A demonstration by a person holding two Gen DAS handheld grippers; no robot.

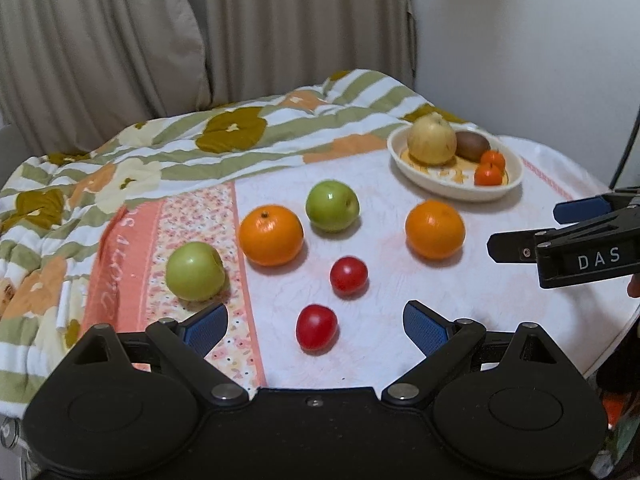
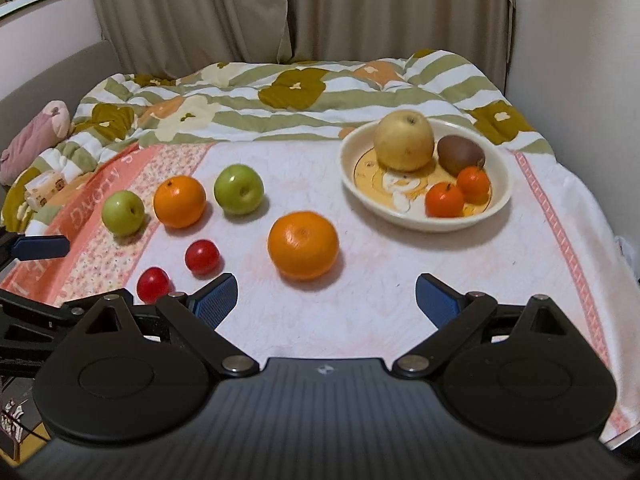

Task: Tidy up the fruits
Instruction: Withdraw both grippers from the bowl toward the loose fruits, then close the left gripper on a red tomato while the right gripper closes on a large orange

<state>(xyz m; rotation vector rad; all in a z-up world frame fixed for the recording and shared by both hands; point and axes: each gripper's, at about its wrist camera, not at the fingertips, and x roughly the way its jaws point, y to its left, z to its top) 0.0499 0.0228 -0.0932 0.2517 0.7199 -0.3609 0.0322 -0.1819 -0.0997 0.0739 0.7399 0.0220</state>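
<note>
Fruit lies loose on the cloth ahead of both claws, and the bowl (image 1: pixel 516 184) already holds a pear (image 1: pixel 432 140), a kiwi (image 1: pixel 474 145) and two small tangerines (image 1: pixel 489 168).

From the left wrist, the left claw (image 1: pixel 316 326) stands wide and holds nothing. A red tomato (image 1: pixel 316 327) sits right between its fingertips, a second tomato (image 1: pixel 348 275) just beyond. Farther ahead are an orange (image 1: pixel 271 235) and a green apple (image 1: pixel 332 206); another apple (image 1: pixel 195 271) lies just past the left finger, and a second orange (image 1: pixel 435 229) ahead to the right, near the bowl. The right claw (image 1: pixel 524 232) enters from the right edge; its body reads "DAS". Faded letters run along the cloth's pink band, too blurred here to read.

From the right wrist, the right claw (image 2: pixel 326 298) is also wide and empty. The near orange (image 2: pixel 303 245) sits just ahead, a little left of centre; the bowl (image 2: pixel 502 204) is farther ahead to the right. The band's writing shows upside down, seemingly "ALONG". A framed picture hangs in the upper left corner.

The step in hand is probably the right claw taking that orange. To do it well, centre the fingers on its widest part, close gently, lift clear of the bowl's rim, and set it in the free left side so the pear and tangerines are not knocked.
</note>
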